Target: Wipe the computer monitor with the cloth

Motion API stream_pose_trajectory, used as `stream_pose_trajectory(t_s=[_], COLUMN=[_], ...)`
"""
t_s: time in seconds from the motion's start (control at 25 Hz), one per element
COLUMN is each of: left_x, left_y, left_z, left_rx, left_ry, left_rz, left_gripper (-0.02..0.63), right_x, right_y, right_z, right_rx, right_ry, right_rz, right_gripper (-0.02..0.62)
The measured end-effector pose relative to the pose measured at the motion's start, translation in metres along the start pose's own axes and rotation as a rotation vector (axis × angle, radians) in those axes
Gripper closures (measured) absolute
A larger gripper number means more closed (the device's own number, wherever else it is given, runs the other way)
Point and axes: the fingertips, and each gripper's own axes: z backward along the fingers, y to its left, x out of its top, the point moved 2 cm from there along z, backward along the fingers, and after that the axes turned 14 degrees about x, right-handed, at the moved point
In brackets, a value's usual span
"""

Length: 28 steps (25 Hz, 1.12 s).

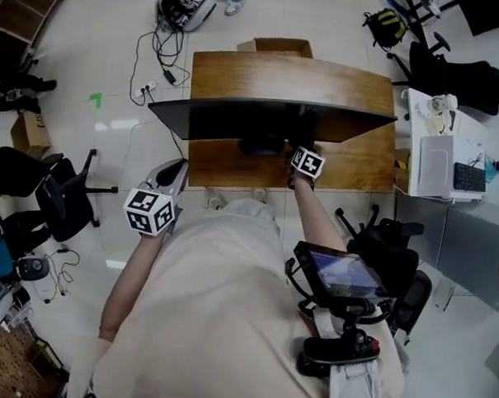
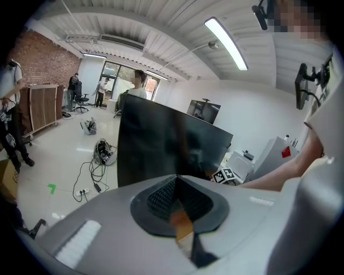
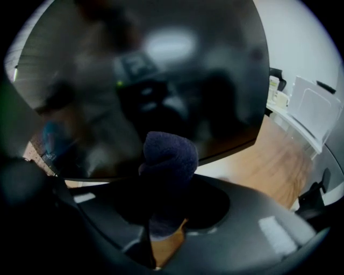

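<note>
The right tool (image 3: 161,217) is clamped on a dark blue cloth (image 3: 167,158), and the bunched end of the cloth stands proud ahead of the jaws. The computer monitor (image 3: 150,75) stands directly ahead of this tool, with its dark glossy screen close in front of the cloth. Contact cannot be confirmed. The left tool (image 2: 176,200) has its jaws closed together with nothing between them. It hangs well back from the wooden tabletop (image 1: 280,76), with the monitor ahead of it and apart.

Handling, as judged: the cloth is soft, light and compressible — grip it at the gathered part and leave a padded wad forward so that no jaw meets the glass. The screen is likely fragile and easily marked, and the thin panel may rock on its stand — apply light, even pressure. The free left tool could steady the panel's edge.
</note>
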Motion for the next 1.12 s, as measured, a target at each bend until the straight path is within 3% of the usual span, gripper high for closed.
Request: stream_pose_trajectory(t_s=[0.32,0.56,1.12], left_x=[-0.010,-0.013,-0.037], left_y=[0.037,0.048,0.073], left_z=[0.024,0.032,0.062], left_rx=[0.015,0.040,0.086], left_ry=[-0.025,-0.027,-0.018], left_rz=[0.005,0.004,0.016], left_gripper=[0.601,0.601,0.601], right_x=[-0.012,-0.018,-0.033], right_y=[0.047,0.064,0.148], right_z=[-0.014,-0.024,-0.053], right_rx=[0.025,0.055,0.166], right_ry=[-0.010,-0.021,-0.035], right_rz=[0.019,0.015,0.069], right_gripper=[0.482,0.482,0.481])
